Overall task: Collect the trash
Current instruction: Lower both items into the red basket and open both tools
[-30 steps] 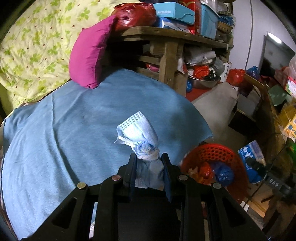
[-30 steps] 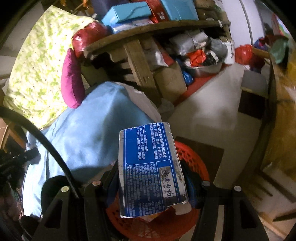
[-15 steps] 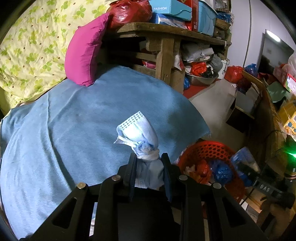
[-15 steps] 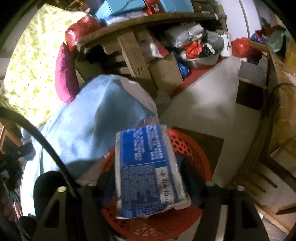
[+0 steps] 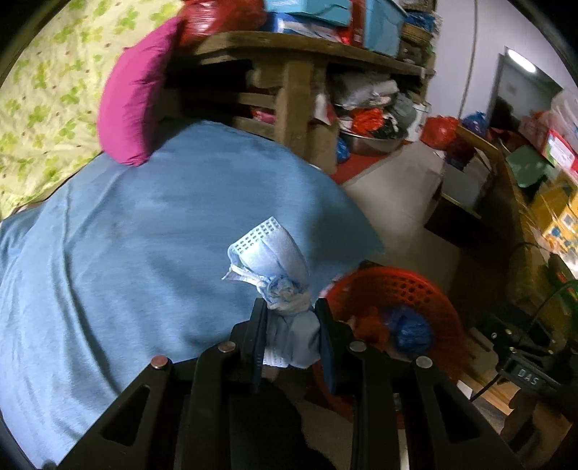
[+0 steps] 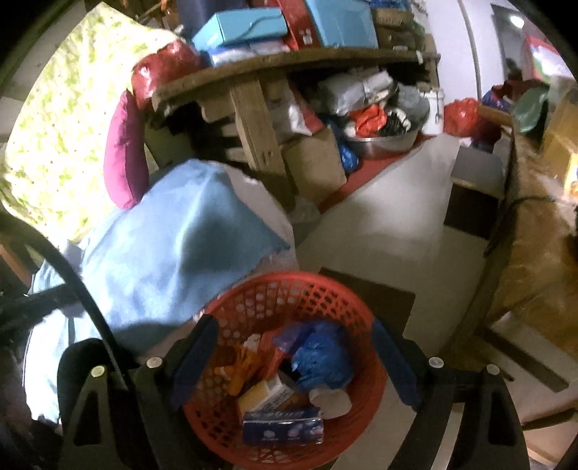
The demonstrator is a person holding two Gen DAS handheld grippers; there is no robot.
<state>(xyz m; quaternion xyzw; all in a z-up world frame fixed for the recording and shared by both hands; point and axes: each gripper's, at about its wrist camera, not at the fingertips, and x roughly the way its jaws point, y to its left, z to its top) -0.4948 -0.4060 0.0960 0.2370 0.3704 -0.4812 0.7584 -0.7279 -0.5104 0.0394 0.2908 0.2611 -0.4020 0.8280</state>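
Between the fingers of our left gripper sits a knotted blue face mask, pinched at its lower part so that the knot and the perforated end stick up above the fingertips. We hold it over the edge of the blue blanket, with the red basket just to the right and lower down on the floor.

Our right gripper hangs directly over that same red basket, its jaws spread wide with nothing between them. Down in the basket we see a blue printed packet lying near the closest rim, a crumpled blue plastic bag behind it, a small carton, a white cup-like piece and some orange wrapping, all heaped together and touching.

Moving outward, the blanket covers a bed whose corner droops just beside the basket. A magenta pillow leans at the far end of the blanket against a wooden table, and a yellow-green flowered quilt rises to the left of it. Blue boxes and a red bag crowd the tabletop; beneath it are bundles and a metal basin on the pale floor.
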